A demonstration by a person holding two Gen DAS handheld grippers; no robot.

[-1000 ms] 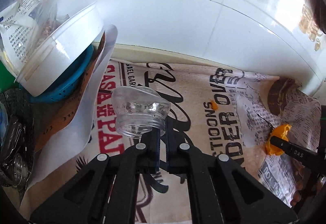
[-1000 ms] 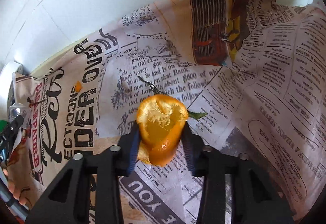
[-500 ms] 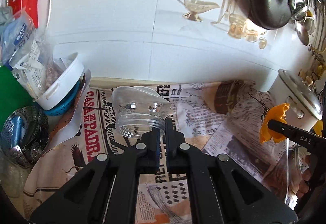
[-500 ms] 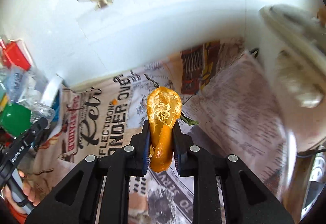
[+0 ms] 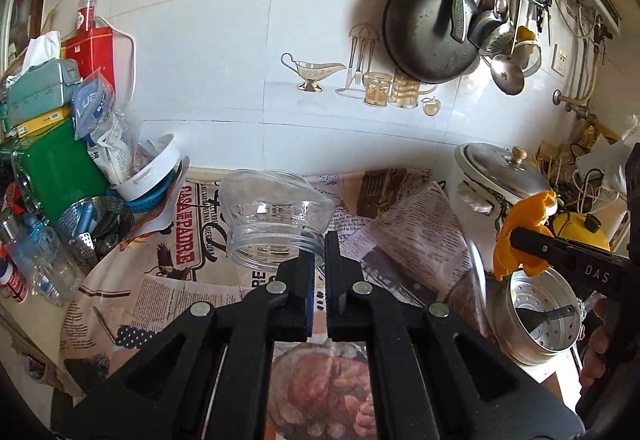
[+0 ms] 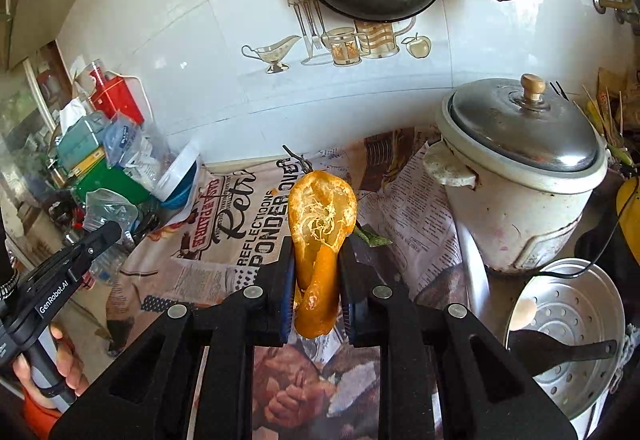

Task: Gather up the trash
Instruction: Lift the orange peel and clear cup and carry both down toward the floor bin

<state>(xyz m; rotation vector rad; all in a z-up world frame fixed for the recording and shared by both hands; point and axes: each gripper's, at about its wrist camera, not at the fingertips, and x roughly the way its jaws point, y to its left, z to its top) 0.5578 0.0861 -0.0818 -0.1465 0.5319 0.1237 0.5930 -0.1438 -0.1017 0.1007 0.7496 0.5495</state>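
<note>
Both pieces are picked up, neither binned yet. The left claw (image 5: 318, 272) pinches the rim of a clear plastic jar (image 5: 276, 217) ahead of its tips; the right claw (image 6: 316, 280) clamps an orange peel (image 6: 320, 236) above the newspaper-covered bench (image 6: 240, 240). No bin visible.

Bright daylight, sharp focus, fisheye-warped edges

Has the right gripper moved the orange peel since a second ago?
Yes. The right gripper has lifted the orange peel up and back from the newspaper; the wall tiles and rice cooker now show.
</note>
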